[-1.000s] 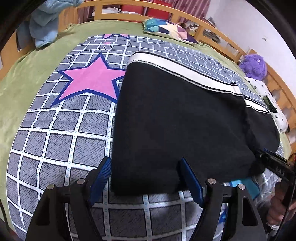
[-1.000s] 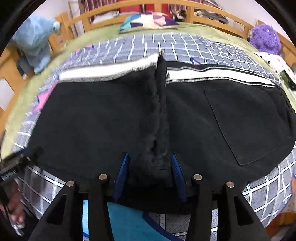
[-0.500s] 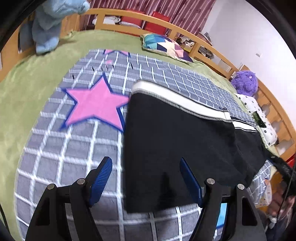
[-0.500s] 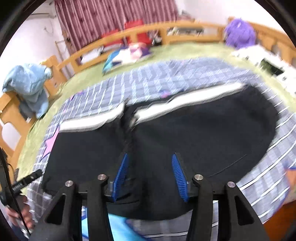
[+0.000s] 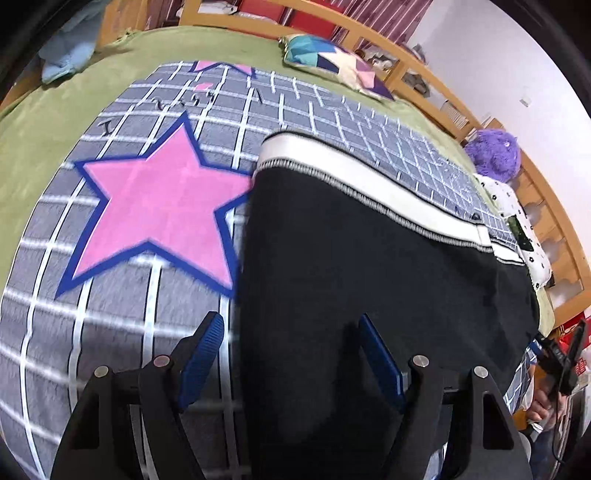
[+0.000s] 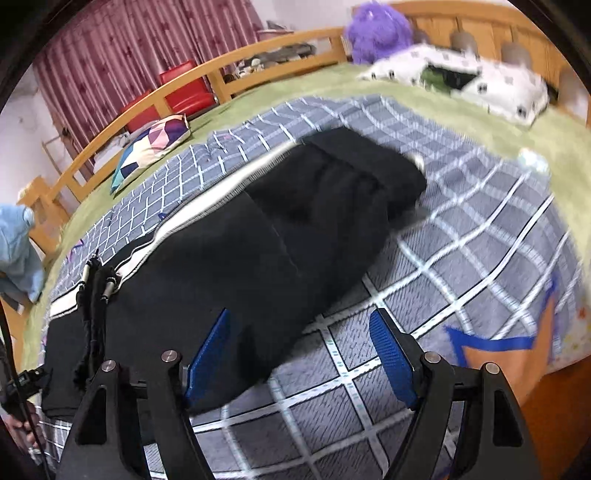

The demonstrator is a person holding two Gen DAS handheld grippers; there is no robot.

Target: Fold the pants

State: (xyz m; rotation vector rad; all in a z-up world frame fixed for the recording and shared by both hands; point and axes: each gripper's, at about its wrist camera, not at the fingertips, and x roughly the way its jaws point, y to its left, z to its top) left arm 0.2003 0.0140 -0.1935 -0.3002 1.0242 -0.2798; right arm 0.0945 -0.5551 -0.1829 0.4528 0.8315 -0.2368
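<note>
Checked blanket (image 5: 122, 302) under black pants (image 5: 351, 266) (flat)

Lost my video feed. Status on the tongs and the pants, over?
Left tongs open, empty, over near edge of pants. Right tongs open, empty, at pants' right end. Pants flat on checked blanket, right part bunched. Nothing in the way.

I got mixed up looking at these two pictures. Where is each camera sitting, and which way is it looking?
Left wrist view: sits on the left claw, looking across the bed over the black pants and pink star; its open fingers show.
Right wrist view: sits on the right claw, looking over the pants toward the spotted pillow; its open fingers show.
Both share the pants, checked blanket and purple plush.
</note>
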